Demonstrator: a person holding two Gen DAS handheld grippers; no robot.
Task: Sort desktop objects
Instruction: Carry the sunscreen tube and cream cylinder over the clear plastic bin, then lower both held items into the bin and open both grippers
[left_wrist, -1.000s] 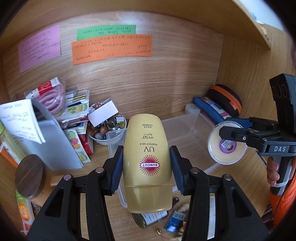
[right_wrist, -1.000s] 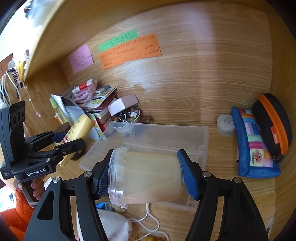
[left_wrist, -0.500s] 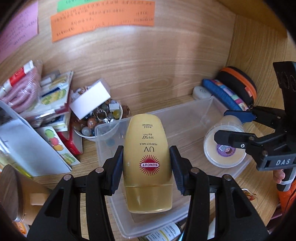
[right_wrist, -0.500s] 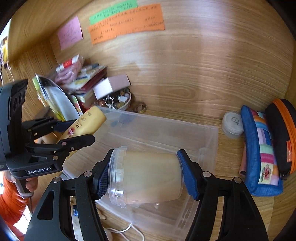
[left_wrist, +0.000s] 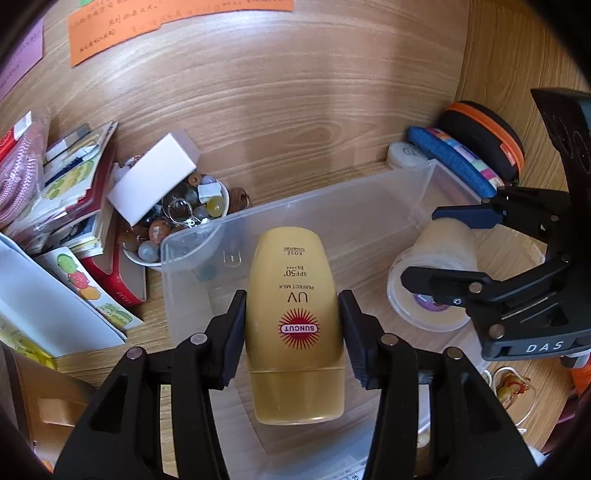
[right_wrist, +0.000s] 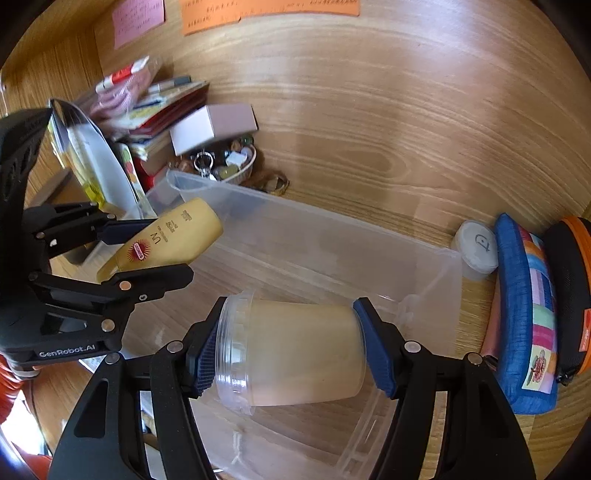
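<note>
My left gripper (left_wrist: 292, 325) is shut on a gold sunscreen bottle (left_wrist: 293, 317), cap towards the camera, held over the left part of a clear plastic bin (left_wrist: 369, 210). My right gripper (right_wrist: 291, 347) is shut on a clear jar of cream (right_wrist: 295, 350), gripped end to end, lying sideways above the bin (right_wrist: 332, 251). Each gripper shows in the other's view: the right gripper (left_wrist: 436, 245) with the cream jar (left_wrist: 432, 284) at the bin's right side, the left gripper (right_wrist: 147, 245) with the sunscreen bottle (right_wrist: 166, 240) at its left end.
A bowl of beads and trinkets (left_wrist: 184, 218) with a white box (left_wrist: 155, 177) on it stands behind the bin. Books and papers (left_wrist: 66, 206) pile up at left. A small white pot (right_wrist: 476, 247), a blue pouch (right_wrist: 528, 314) and a black-orange case (right_wrist: 572, 291) lie at right.
Both grippers have moved forward and down over the clear bin, each holding its object. The bin now fills the lower part of both views.
</note>
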